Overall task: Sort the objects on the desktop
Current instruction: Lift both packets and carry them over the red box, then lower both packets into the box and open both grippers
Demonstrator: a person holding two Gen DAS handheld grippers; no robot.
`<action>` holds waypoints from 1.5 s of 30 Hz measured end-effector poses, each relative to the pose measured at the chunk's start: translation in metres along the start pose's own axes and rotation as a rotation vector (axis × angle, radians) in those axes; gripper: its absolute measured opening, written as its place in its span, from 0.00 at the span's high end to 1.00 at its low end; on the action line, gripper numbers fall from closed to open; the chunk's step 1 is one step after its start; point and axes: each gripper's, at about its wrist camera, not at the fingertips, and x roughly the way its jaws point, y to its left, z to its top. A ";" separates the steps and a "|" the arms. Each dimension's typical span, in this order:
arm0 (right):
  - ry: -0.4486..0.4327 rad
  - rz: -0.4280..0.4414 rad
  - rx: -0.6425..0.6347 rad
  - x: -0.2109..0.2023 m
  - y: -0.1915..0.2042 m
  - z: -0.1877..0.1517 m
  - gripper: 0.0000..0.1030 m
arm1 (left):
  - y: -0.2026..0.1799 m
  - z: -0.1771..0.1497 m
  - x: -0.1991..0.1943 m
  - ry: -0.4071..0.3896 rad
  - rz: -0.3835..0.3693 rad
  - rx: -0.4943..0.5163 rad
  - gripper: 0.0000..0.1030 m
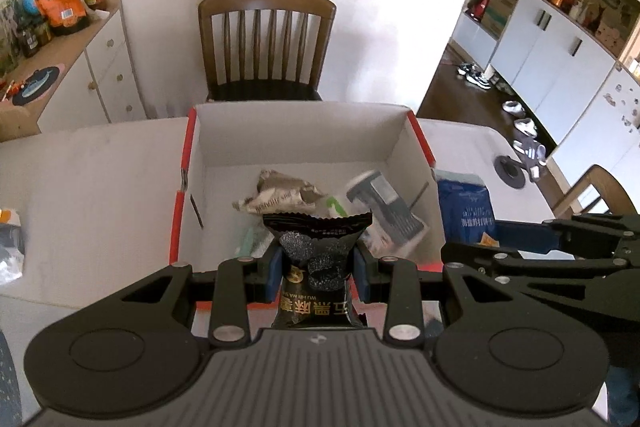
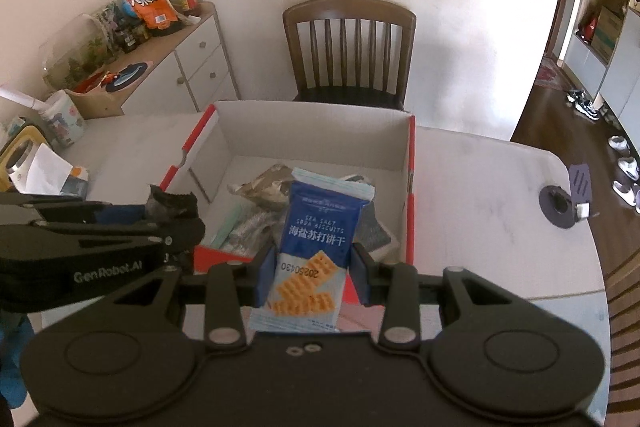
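My left gripper [image 1: 318,273] is shut on a black snack packet [image 1: 316,267], held upright over the near edge of a red-and-white cardboard box [image 1: 296,131]. My right gripper [image 2: 312,269] is shut on a blue soda biscuit packet [image 2: 316,247], also at the box's near edge [image 2: 320,131]. In the left wrist view the right gripper shows at the right edge with the blue packet [image 1: 466,211]. The right wrist view catches the left gripper at the left with the black packet's top [image 2: 172,207]. Inside the box lie several wrappers and a grey packet [image 1: 384,211].
A white table [image 1: 100,167] carries the box. A wooden chair [image 1: 266,43] stands behind it. A white cabinet [image 2: 192,59] with an orange snack bag [image 2: 150,5] is at the left. Paper and a mug [image 2: 60,123] sit at the table's left; a round grommet [image 2: 560,207] at its right.
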 end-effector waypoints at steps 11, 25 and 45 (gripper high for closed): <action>0.023 -0.006 -0.002 0.040 0.002 0.023 0.63 | 0.014 0.026 0.035 0.021 0.043 -0.012 0.67; 0.081 -0.005 -0.023 0.089 -0.007 0.040 0.63 | 0.030 0.026 0.087 0.104 0.073 -0.009 0.67; 0.152 -0.002 -0.028 0.147 -0.012 0.044 0.63 | 0.045 0.017 0.134 0.197 0.108 0.010 0.67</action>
